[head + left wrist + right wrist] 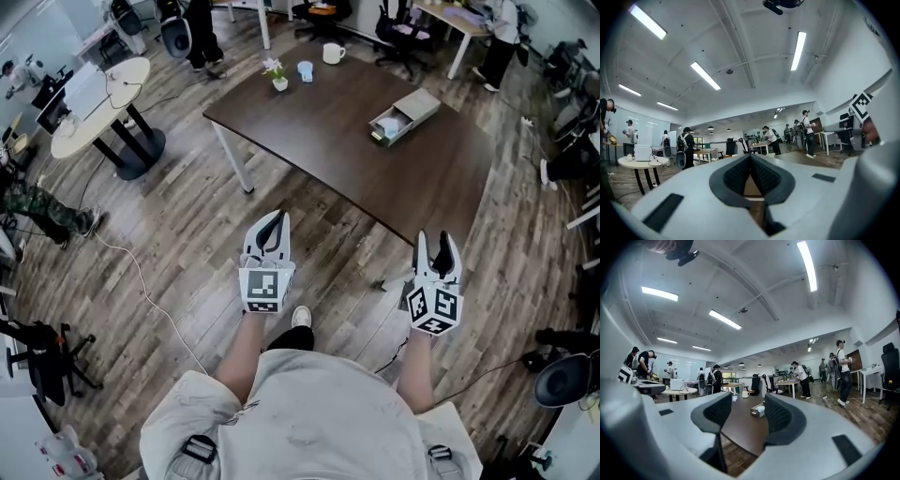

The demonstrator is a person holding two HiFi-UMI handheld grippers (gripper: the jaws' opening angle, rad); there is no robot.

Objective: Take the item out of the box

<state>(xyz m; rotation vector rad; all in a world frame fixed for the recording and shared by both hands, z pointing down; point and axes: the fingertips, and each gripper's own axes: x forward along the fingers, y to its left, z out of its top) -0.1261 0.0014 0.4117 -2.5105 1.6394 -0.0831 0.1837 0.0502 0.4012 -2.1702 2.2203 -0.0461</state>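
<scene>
Open-plan office, possibly a shared lab space. Wood-plank floor (169,234), long dark counter (337,141), round white table (136,73), white desk (455,21), black office chairs (401,37). Strip lights (706,76) on a white ceiling. Several people (802,378) stand at desks in the background, some with backpacks. Cables (141,281) trail over the floor. A mug (333,53) and a small potted plant (277,73) are on the counter.

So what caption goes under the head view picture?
Facing a dark table with a slid-open box on it: left gripper shut, right gripper open.
</scene>
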